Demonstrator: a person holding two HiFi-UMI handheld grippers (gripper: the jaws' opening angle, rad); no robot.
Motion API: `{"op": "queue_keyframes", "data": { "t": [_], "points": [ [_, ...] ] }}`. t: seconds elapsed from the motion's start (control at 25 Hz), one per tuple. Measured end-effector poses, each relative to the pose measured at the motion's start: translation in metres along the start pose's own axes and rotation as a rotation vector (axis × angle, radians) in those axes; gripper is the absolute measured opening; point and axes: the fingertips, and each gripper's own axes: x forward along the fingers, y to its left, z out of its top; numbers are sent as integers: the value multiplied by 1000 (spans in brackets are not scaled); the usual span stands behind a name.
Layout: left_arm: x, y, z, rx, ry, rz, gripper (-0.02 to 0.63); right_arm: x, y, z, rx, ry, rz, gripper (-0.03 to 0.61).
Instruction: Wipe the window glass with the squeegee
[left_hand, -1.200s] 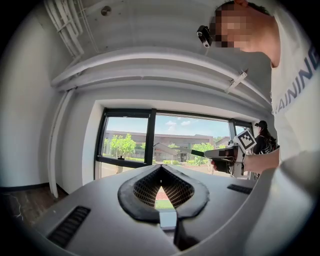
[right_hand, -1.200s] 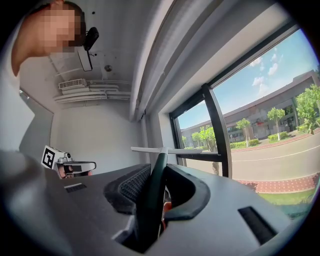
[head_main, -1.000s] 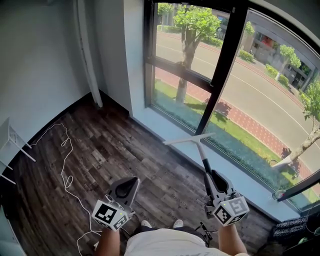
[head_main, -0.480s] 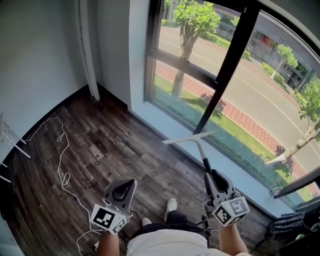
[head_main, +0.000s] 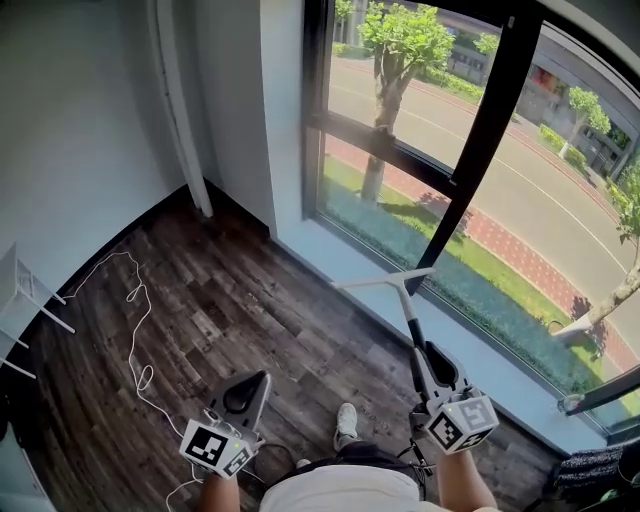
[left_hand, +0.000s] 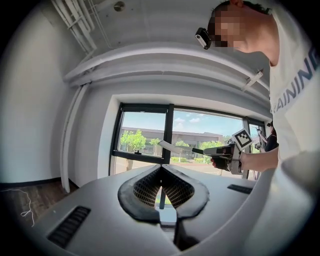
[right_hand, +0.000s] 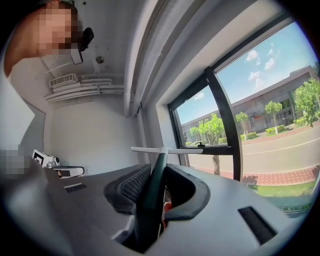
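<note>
Clamping the squeegee (head_main: 408, 305) handle, the right gripper (head_main: 430, 355) holds its blade mid-frame over the sill (head_main: 335, 252), seemingly short of the window glass (head_main: 520, 200), so I'd press it flat before pulling, while the left gripper (head_main: 258, 380), lower left, sits pressed together, empty.

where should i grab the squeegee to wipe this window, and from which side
Grip the white-bladed, T-shaped squeegee by the lower end of its long dark handle, coming from the room side with jaws across the shaft. The blade sits crosswise at the far tip, toward the window glass, so it must stay free. The right hand-held gripper holds it this way.
</note>
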Motion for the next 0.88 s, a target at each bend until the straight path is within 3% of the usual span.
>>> {"op": "queue_keyframes", "data": {
  "t": [0.28, 0.44, 0.68, 0.88],
  "points": [
    [104, 31, 18, 31, 21, 14, 15, 86, -74, 28, 38, -19, 23, 100],
    [153, 40, 27, -2, 15, 38, 15, 126, -113, 38, 50, -37, 73, 100],
    [204, 66, 44, 3, 26, 92, 15, 188, -145, 41, 94, -26, 127, 100],
    [235, 86, 46, 17, 35, 92, 15, 217, -162, 38, 87, -6, 119, 100]
  ]
}}
